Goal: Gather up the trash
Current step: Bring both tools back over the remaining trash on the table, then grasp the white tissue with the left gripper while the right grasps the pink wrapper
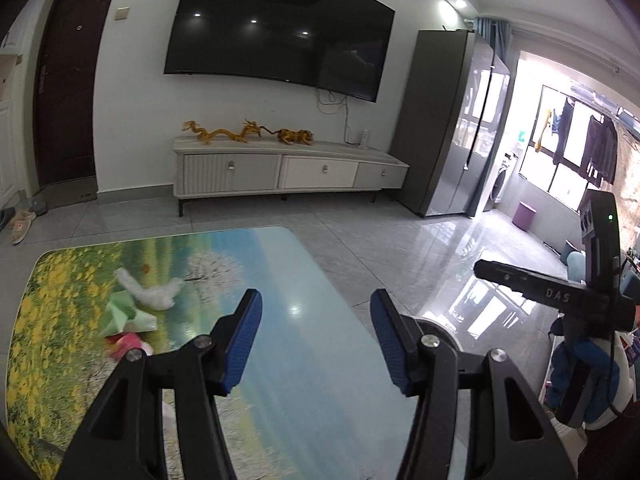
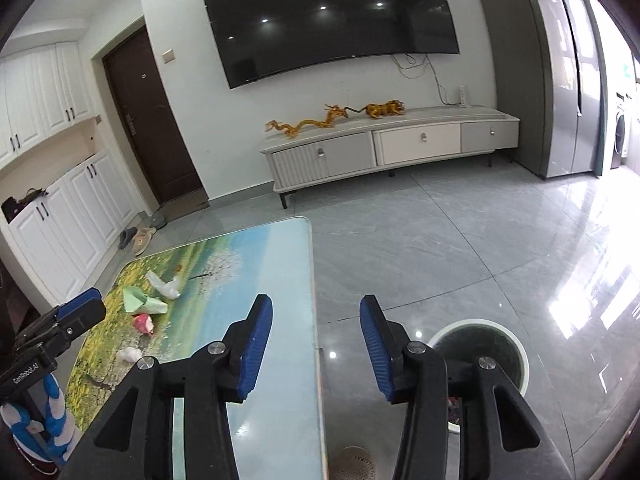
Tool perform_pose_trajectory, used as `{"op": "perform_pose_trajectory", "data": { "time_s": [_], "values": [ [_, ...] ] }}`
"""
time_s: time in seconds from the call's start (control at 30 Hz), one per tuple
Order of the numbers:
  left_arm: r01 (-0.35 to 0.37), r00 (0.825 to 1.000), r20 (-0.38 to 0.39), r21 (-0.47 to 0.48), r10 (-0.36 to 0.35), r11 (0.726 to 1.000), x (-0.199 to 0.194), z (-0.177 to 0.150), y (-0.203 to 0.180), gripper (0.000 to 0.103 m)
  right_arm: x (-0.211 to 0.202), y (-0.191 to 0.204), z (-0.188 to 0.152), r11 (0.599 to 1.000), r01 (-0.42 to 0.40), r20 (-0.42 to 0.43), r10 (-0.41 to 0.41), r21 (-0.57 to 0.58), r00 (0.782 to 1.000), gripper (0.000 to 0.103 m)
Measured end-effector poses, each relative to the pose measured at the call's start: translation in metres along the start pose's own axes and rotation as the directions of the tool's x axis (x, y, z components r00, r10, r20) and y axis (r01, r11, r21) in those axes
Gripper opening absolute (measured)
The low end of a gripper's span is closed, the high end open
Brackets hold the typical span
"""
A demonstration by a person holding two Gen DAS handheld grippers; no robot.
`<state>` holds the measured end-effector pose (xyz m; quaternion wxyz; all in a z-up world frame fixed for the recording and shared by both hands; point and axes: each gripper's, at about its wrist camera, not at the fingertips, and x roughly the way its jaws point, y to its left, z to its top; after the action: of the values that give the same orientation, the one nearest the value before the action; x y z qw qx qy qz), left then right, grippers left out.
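- Left tongs (image 1: 316,340): jaws apart, nothing between.
- Right tongs (image 2: 316,346): jaws apart, empty.
- Table (image 2: 280,272): scraps (image 2: 150,304).
- Floor: bin (image 2: 516,344).

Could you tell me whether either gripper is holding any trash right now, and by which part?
Nothing is held: the left gripper and right gripper are both open and empty.

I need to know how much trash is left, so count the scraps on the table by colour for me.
White: 2, the plastic wrap and a crumpled tissue
Green: 1, the green paper
Pink: 1, the pink wrapper
Orange: 1, a small orange scrap
Total: 5 on the table
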<state>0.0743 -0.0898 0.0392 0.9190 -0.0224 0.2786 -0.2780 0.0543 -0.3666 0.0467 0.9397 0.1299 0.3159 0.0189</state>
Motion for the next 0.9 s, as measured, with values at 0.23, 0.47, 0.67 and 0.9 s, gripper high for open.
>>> {"op": "perform_pose_trajectory", "data": {
  "time_s": [0.23, 0.47, 0.67, 0.9],
  "values": [
    [-0.102, 0.995, -0.019, -0.057, 0.101, 0.993, -0.029, -0.033, 0.088, 0.054, 0.035, 0.064, 0.001, 0.993, -0.080, -0.054, 0.075, -0.086, 0.996, 0.044],
    [-0.069, 0.992, -0.108, -0.047, 0.064, 0.996, -0.024, -0.065, 0.138, 0.054, 0.083, 0.121, -0.015, 0.973, -0.181, -0.160, 0.157, -0.144, 0.974, 0.046],
    [0.024, 0.981, -0.193, -0.003, -0.025, 1.000, 0.001, -0.078, 0.153, 0.054, 0.126, 0.158, -0.034, 0.947, -0.255, -0.269, 0.199, -0.194, 0.942, 0.046],
    [0.113, 0.953, -0.289, 0.056, -0.093, 0.992, 0.031, -0.085, 0.162, 0.054, 0.163, 0.188, -0.044, 0.922, -0.319, -0.351, 0.231, -0.218, 0.908, 0.046]
  ]
}}
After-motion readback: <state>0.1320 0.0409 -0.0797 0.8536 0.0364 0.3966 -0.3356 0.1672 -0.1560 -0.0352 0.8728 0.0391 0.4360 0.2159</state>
